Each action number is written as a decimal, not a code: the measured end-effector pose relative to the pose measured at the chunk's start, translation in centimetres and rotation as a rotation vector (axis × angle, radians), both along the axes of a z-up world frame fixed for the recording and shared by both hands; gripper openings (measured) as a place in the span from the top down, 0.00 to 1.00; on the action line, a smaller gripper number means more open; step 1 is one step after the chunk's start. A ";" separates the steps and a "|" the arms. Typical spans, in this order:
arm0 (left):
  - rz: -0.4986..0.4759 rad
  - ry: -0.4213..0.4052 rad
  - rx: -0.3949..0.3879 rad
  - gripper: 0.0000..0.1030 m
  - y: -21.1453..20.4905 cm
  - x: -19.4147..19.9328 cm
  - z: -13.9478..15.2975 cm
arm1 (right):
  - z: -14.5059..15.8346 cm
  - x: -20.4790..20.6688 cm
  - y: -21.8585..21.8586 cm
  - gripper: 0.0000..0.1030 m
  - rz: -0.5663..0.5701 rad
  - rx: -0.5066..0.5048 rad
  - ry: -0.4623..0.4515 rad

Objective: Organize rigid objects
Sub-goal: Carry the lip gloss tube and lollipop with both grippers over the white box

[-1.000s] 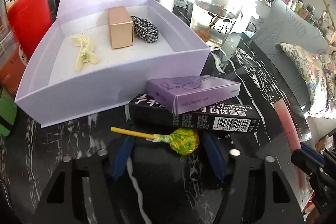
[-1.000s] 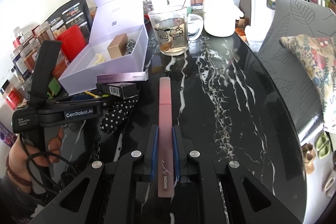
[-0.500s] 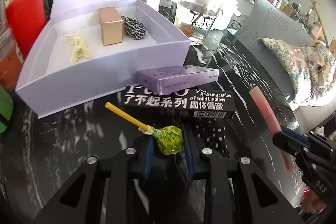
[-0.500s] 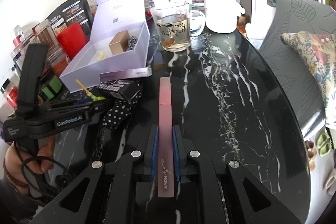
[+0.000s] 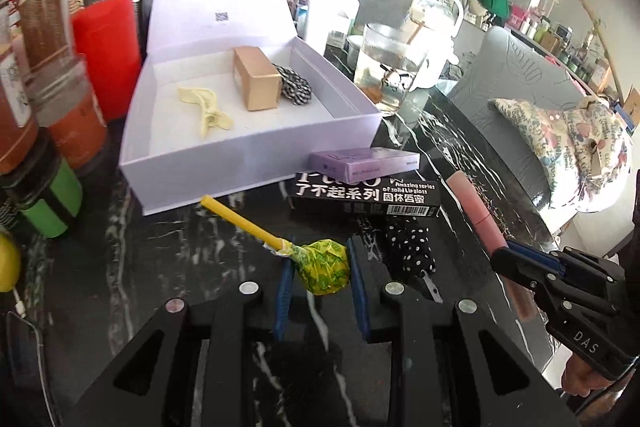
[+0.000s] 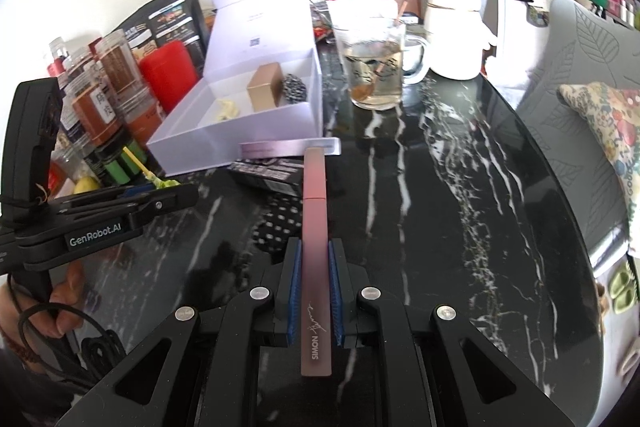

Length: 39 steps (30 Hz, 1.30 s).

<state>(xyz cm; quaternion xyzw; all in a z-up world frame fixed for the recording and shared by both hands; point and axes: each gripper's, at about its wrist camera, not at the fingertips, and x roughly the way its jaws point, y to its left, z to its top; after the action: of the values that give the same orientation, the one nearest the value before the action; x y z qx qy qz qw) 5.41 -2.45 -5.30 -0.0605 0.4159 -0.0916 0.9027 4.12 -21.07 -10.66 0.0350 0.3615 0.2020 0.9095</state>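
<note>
Both hands are loaded and in the carrying step. The left gripper (image 5: 320, 269) is clamped on the head of a green-wrapped lollipop (image 5: 322, 267), its yellow stick pointing toward the open lilac box (image 5: 256, 151) just beyond. The right gripper (image 6: 314, 267) is clamped on a long pink tube (image 6: 315, 227), near the right of the stacked cartons. Next, I'd judge, each item must clear the box's near wall and be released inside, beside the tan carton (image 5: 256, 83).
</note>
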 end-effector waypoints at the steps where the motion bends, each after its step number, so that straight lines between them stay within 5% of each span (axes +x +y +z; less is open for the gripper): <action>1: 0.004 -0.004 -0.001 0.75 0.2 -0.2 0.2 | 0.1 0.0 0.3 0.87 0.007 0.001 -0.003; 23: 0.159 -0.091 0.006 0.75 6.6 -2.5 3.6 | 2.7 0.8 8.4 0.87 0.220 -0.002 -0.061; 39: 0.170 -0.157 0.003 0.75 8.0 -1.1 6.4 | 5.3 2.5 11.1 0.87 0.277 -0.007 -0.108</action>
<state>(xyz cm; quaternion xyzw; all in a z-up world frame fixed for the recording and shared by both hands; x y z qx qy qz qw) 4.30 5.57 1.10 -0.0866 0.3373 -0.0185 0.9372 6.60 -9.98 -5.36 -0.0295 0.3141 0.3258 0.8912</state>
